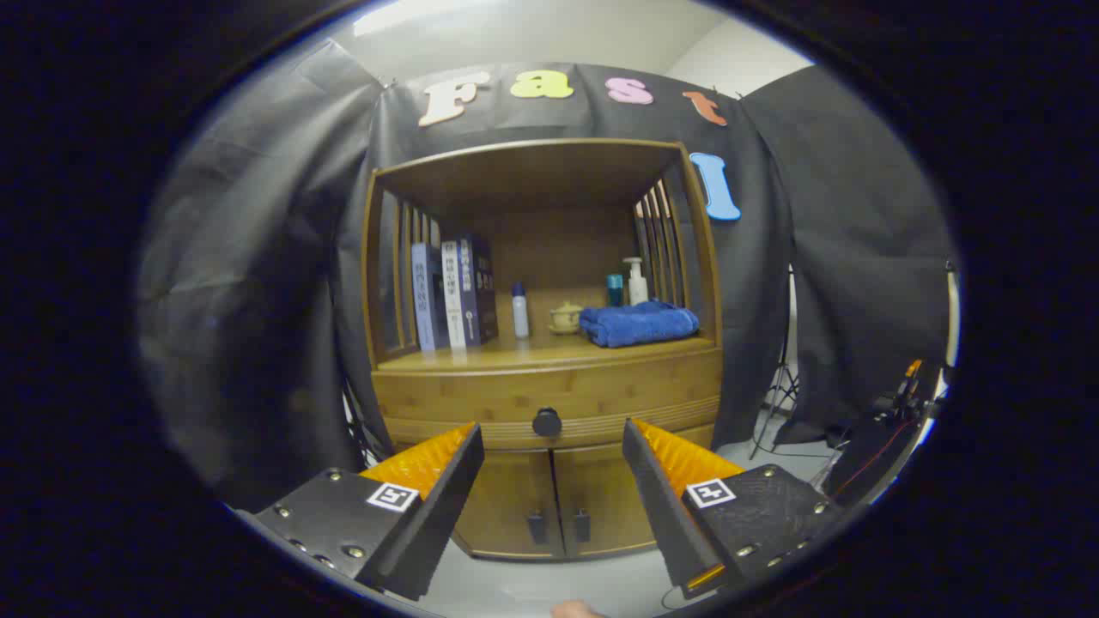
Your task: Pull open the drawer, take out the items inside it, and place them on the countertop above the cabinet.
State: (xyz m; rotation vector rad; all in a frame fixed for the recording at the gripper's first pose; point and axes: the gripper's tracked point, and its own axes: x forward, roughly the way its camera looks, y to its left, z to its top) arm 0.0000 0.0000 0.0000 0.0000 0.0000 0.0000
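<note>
A wooden cabinet (546, 360) is seen in the middle of the frame, against the dark cloth wall. Its drawer (549, 396) is closed, and the round dark knob (547, 422) is found at the centre of the drawer front, a little below the middle of the picture. The items to be taken out are not seen, because they are hidden inside the closed drawer.

The gripper (553, 446) is held wide open at the bottom of the frame, and nothing is held by it. The knob is seen in the gap between the two fingertips but beyond them, so no contact is made yet. It is judged that the gripper is aimed in this way so that the knob can be taken between the fingers when the approach is made.

Below the drawer, two cabinet doors (554, 502) with small dark handles are seen. Above the drawer, the countertop (515, 350) is already occupied in part: some books (453, 293) are standing at the left, a small white bottle (520, 311) and a small pot (566, 318) are in the middle, and a folded blue towel (639, 324) is lying at the right, with a pump bottle (635, 281) behind it. Bare wood is left along the front edge, and it is judged that the items can be put there.

The task is judged to be at its first step, the opening of the drawer.
</note>
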